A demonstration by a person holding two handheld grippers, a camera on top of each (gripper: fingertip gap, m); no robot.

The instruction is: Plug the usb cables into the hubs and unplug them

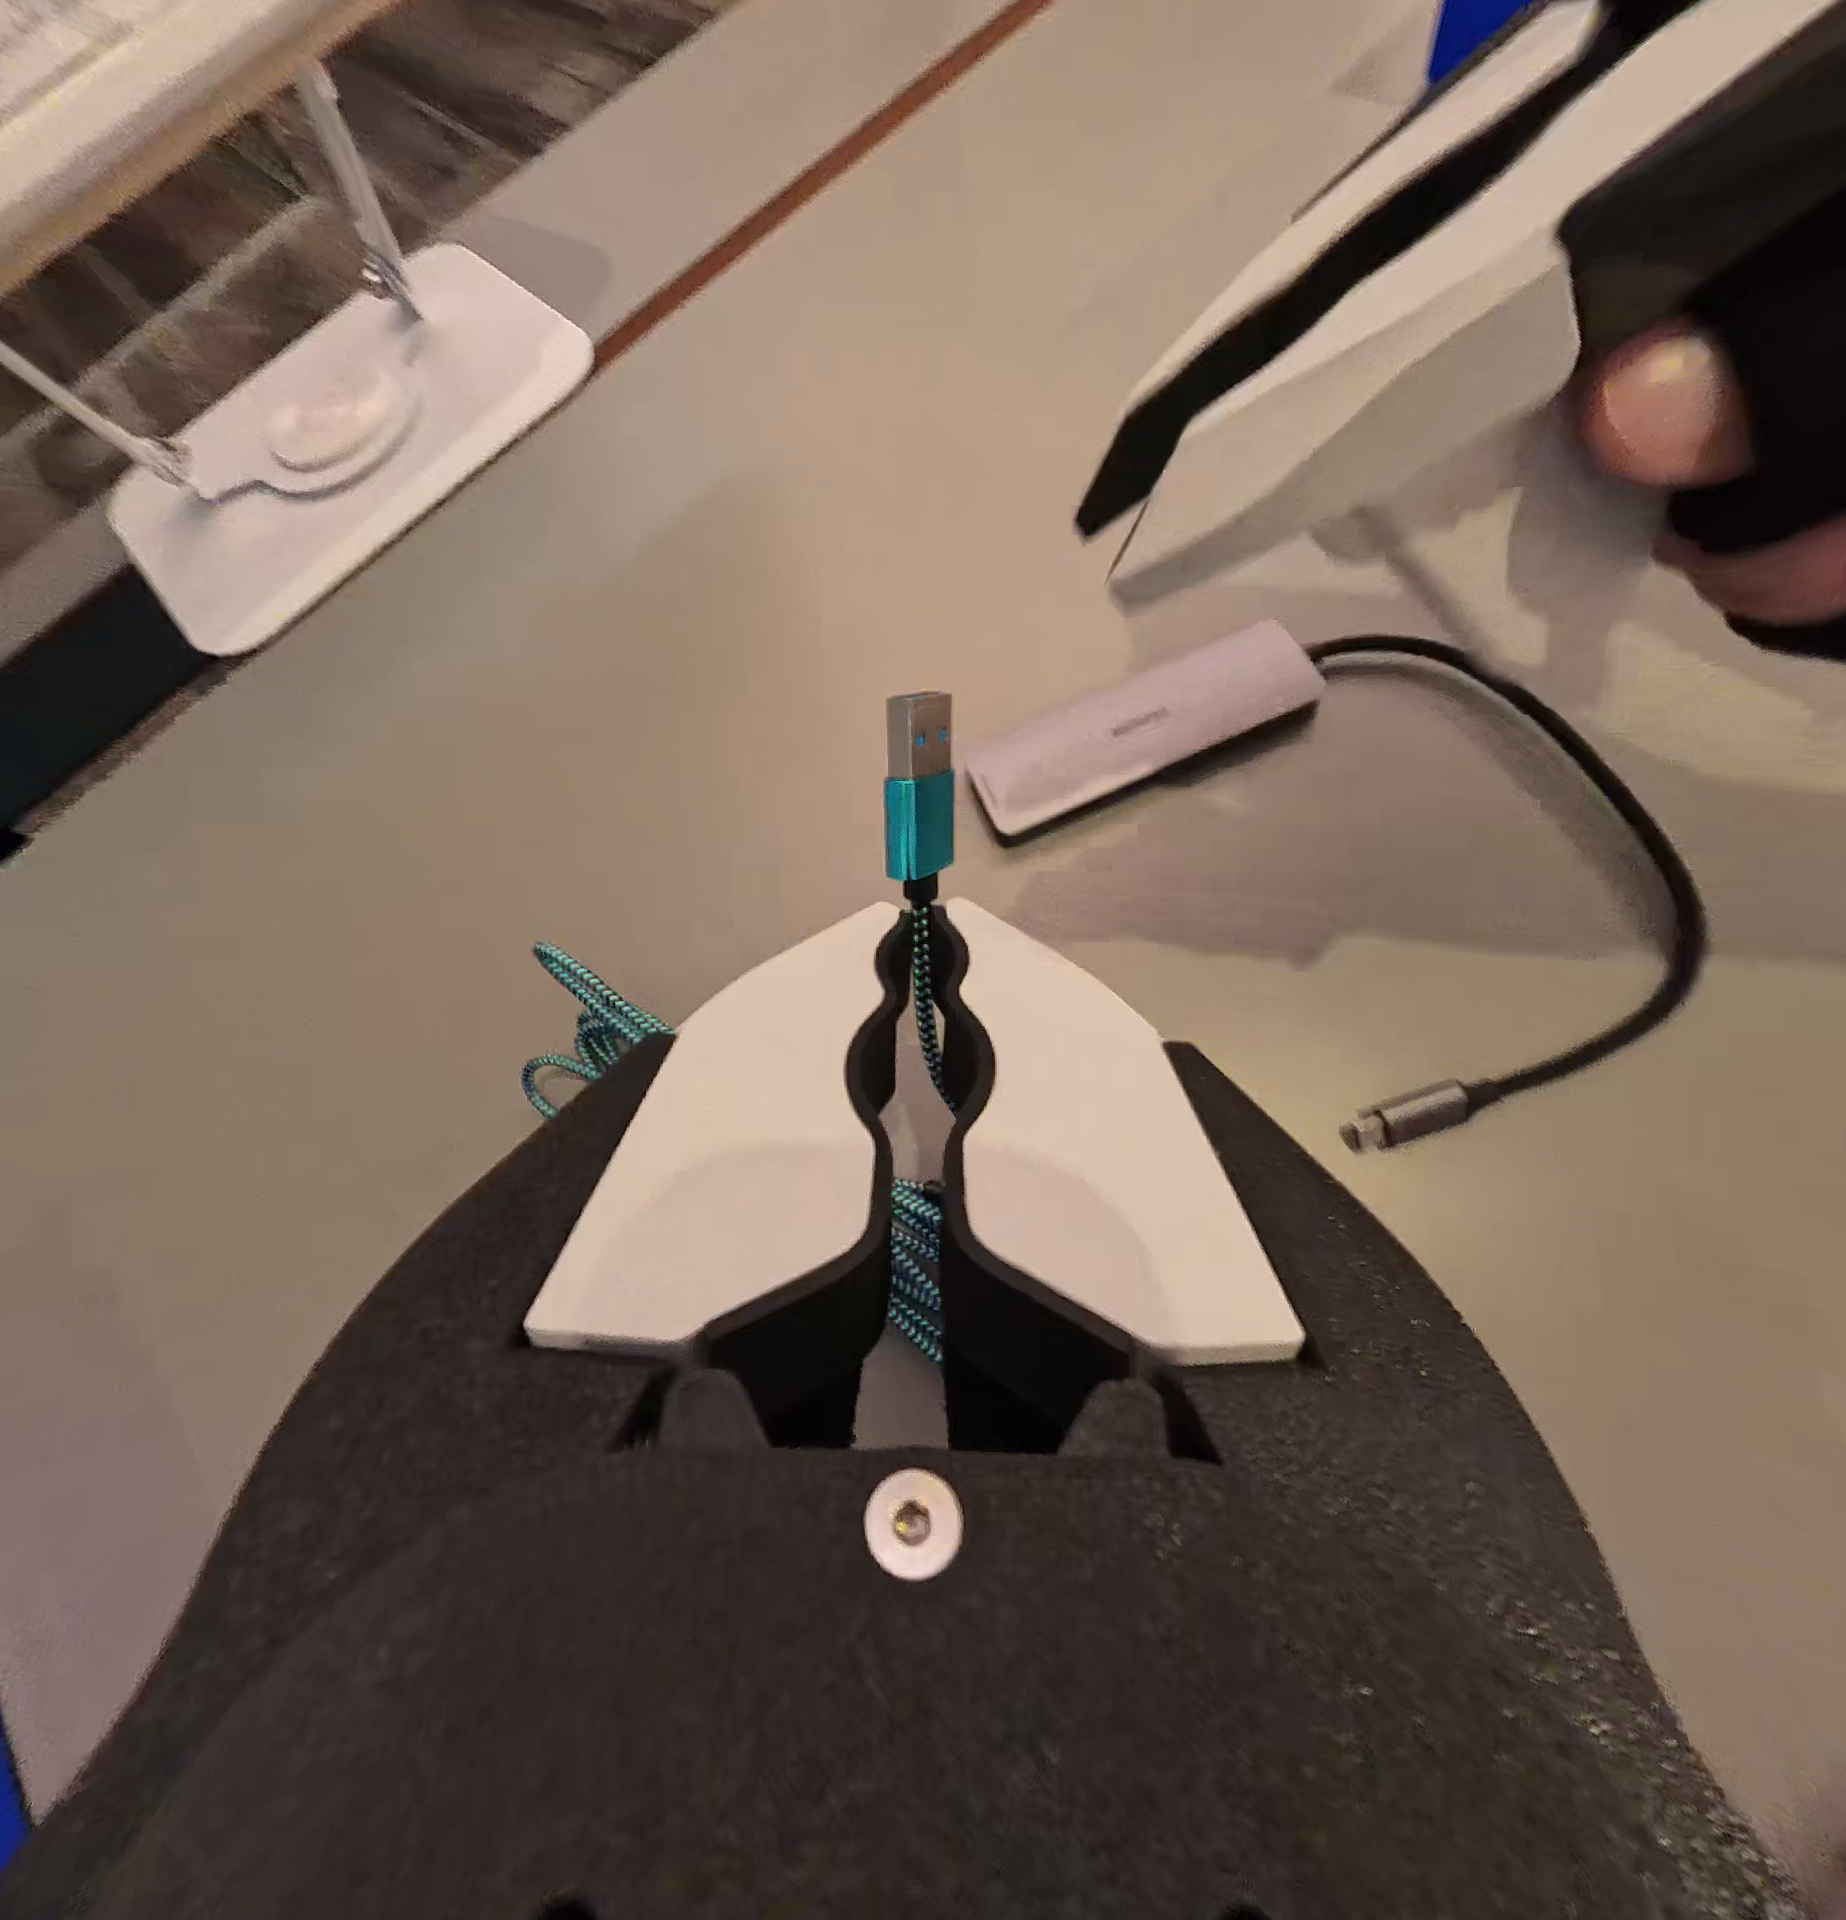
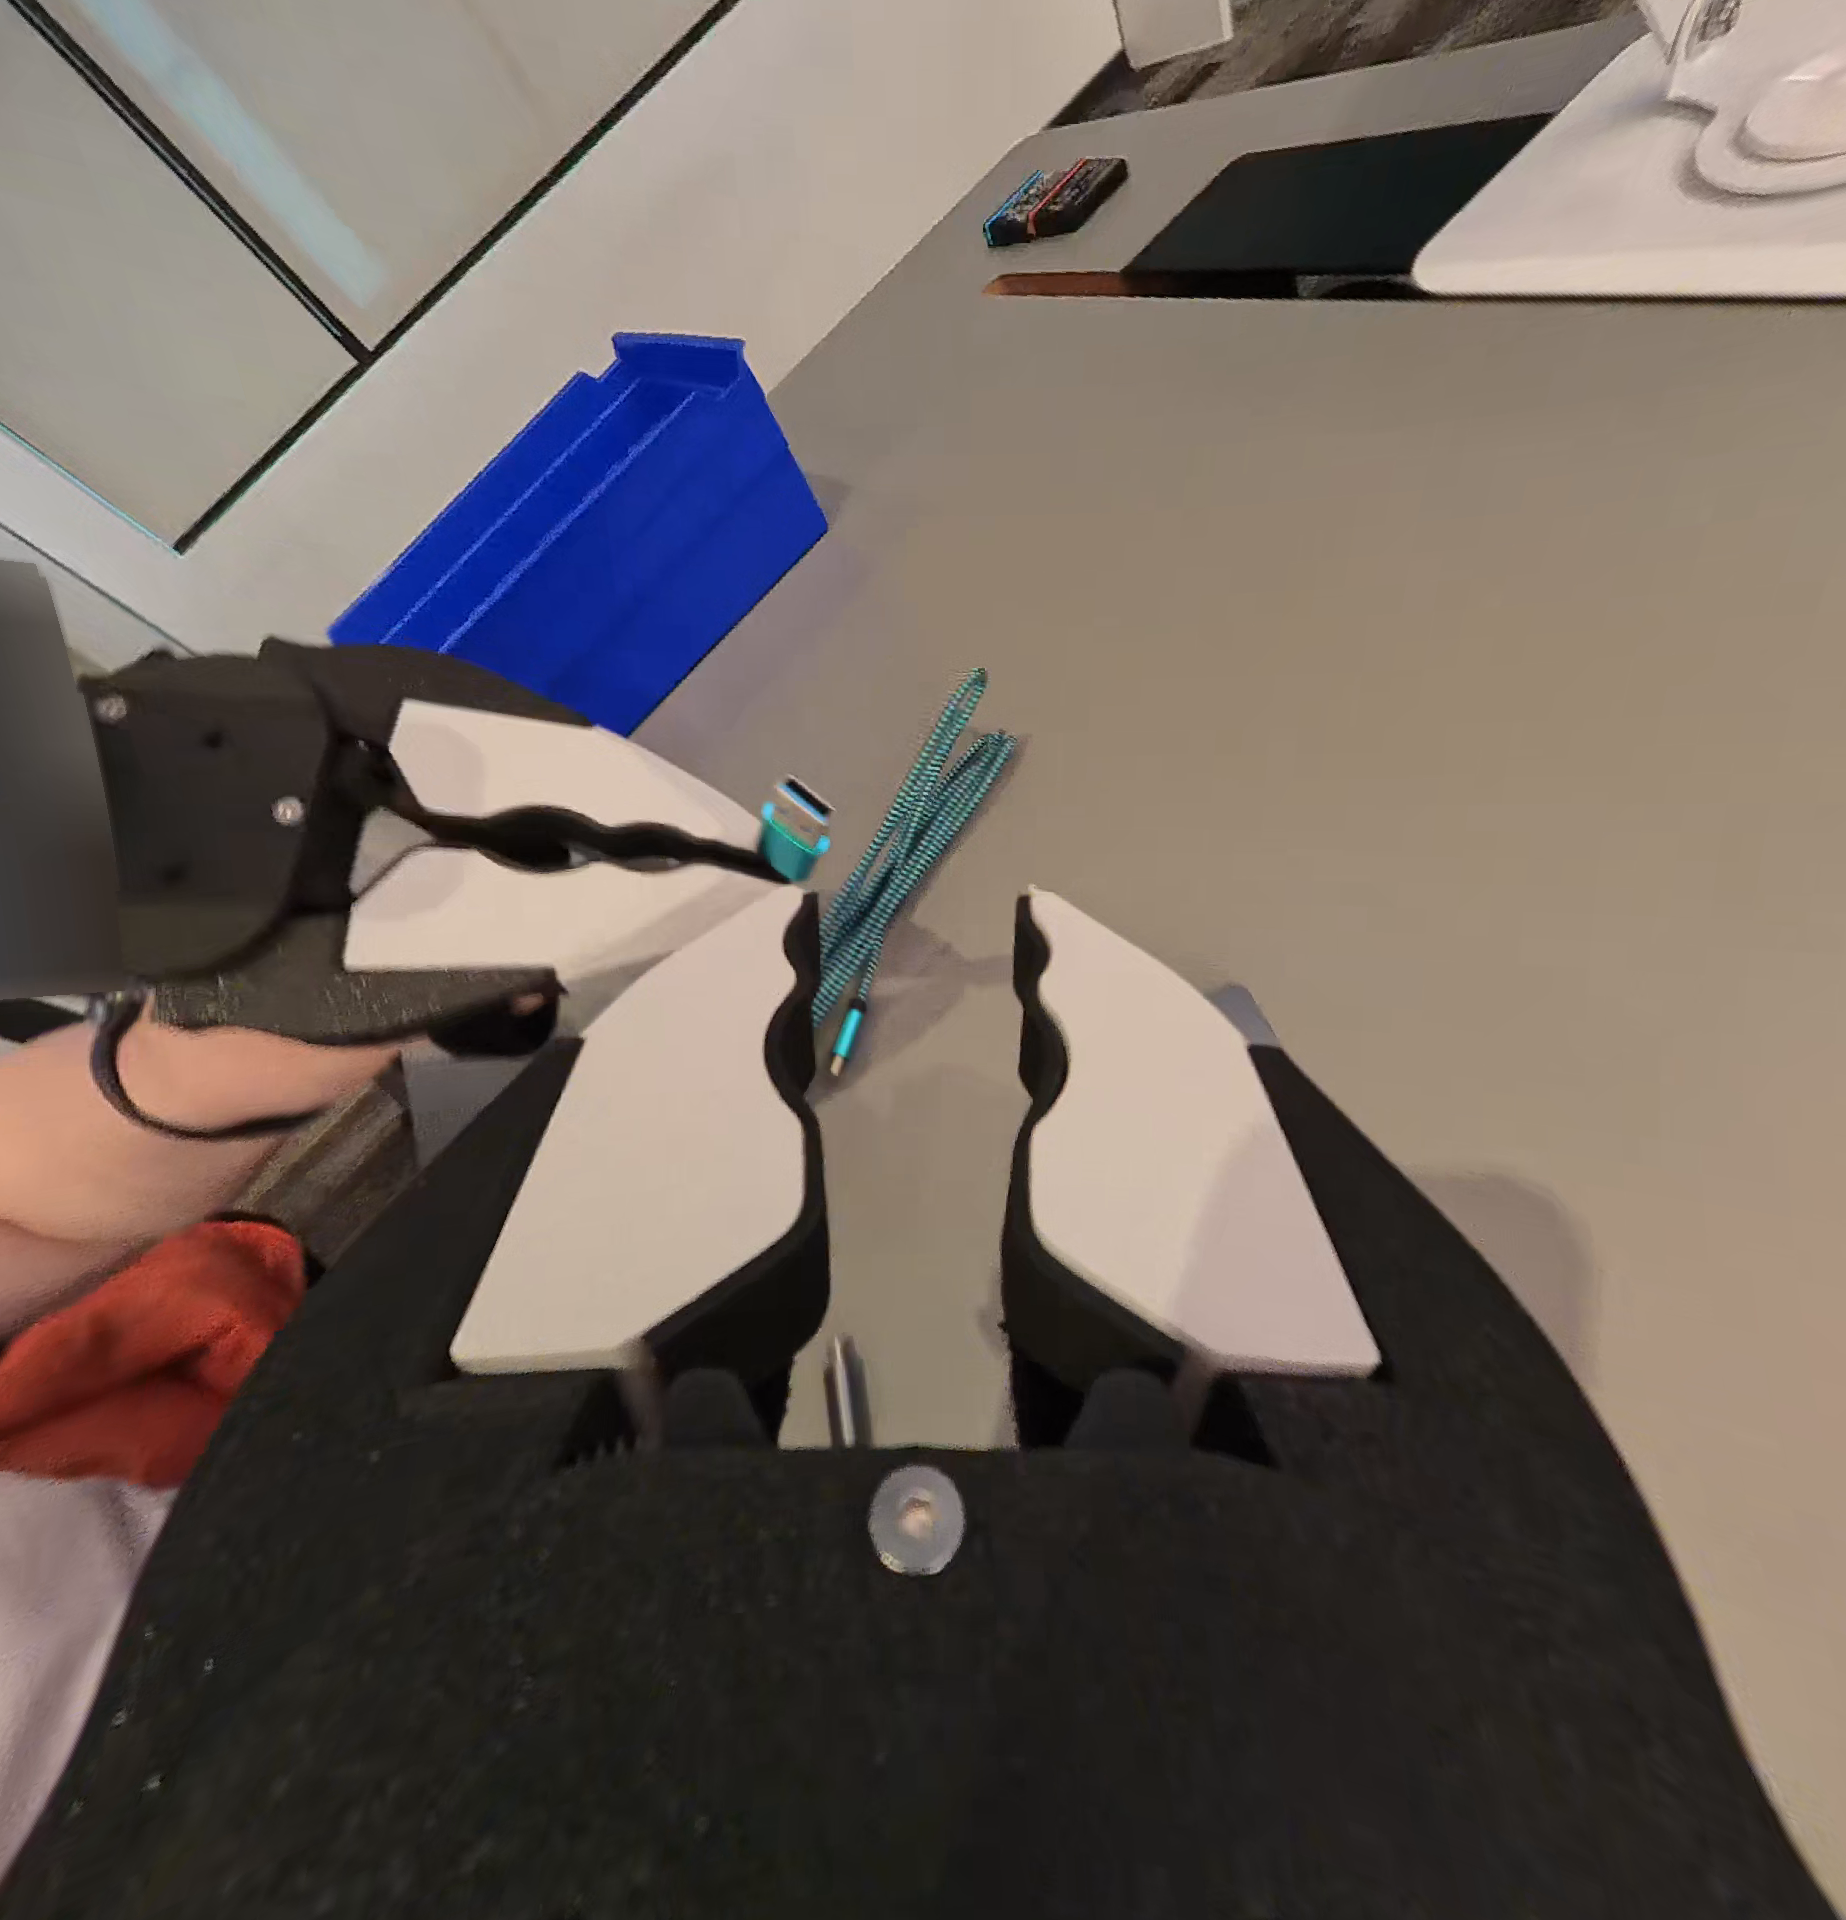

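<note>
My left gripper [image 1: 924,909] is shut on the teal braided USB cable [image 1: 927,997] just behind its teal USB-A plug [image 1: 919,790], which sticks up past the tips above the table. The silver hub [image 1: 1147,743] lies flat to the right of the plug, with its black lead [image 1: 1625,883] curling to a small plug. My right gripper [image 2: 914,904] is open and empty above the table; in the left wrist view it [image 1: 1127,520] hovers above the hub. The right wrist view shows the left gripper [image 2: 773,868] with the plug [image 2: 797,826], and the cable's loose coils [image 2: 919,821].
A blue plastic bin [image 2: 586,540] stands at the table's left edge. A white stand base [image 1: 358,447] sits at the far left of the grey table [image 1: 690,520]. A small black box [image 2: 1054,200] and a dark pad [image 2: 1314,218] lie on the far table.
</note>
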